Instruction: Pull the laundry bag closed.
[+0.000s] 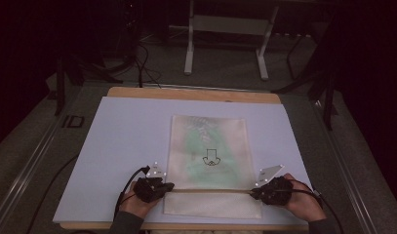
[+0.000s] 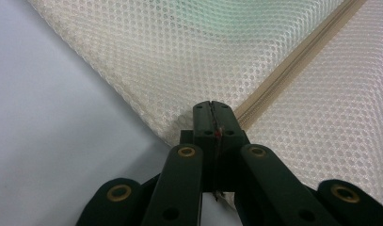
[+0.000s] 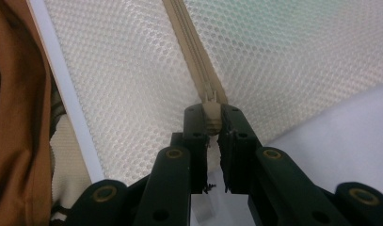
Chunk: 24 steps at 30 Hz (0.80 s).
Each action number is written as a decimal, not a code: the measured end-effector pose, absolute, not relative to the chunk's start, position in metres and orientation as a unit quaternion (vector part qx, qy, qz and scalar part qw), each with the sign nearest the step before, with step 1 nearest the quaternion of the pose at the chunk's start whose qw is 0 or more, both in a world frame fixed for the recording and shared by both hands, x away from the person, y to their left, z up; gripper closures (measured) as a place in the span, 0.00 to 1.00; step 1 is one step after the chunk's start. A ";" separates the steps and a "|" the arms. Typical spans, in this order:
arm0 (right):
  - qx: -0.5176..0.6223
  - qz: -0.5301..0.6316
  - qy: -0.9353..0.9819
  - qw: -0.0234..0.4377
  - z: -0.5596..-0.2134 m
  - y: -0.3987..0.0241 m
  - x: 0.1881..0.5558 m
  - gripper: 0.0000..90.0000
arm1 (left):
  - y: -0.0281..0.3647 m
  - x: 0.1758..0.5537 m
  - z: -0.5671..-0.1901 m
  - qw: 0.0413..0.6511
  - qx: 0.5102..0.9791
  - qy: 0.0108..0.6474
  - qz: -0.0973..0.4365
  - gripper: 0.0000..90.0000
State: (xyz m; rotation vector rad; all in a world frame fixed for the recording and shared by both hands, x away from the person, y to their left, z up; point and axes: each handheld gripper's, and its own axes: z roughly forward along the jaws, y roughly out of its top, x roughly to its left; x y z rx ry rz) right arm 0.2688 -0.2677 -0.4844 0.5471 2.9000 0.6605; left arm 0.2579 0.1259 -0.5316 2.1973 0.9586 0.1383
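Zip step: left gripper [image 2: 212, 110] clamps the cream mesh zip bag [image 1: 210, 141] edge, right gripper [image 3: 212, 117] grips the beige zipper pull [image 3: 211, 117] — next, draw it steadily along the track.

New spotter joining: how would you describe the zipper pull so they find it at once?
On the pale mat lies a cream mesh bag. Follow its zipper to the right edge: the pull is the beige tab pinched in the right gripper.
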 end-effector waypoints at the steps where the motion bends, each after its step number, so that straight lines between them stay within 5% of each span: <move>1: 0.184 0.218 0.957 0.057 -0.485 -0.269 0.269 0.91 | 0.126 0.258 -0.531 0.361 0.853 0.372 0.054 0.99; 24: 0.197 0.226 0.953 0.043 -0.491 -0.280 0.269 0.89 | 0.129 0.260 -0.534 0.375 0.847 0.374 0.040 0.99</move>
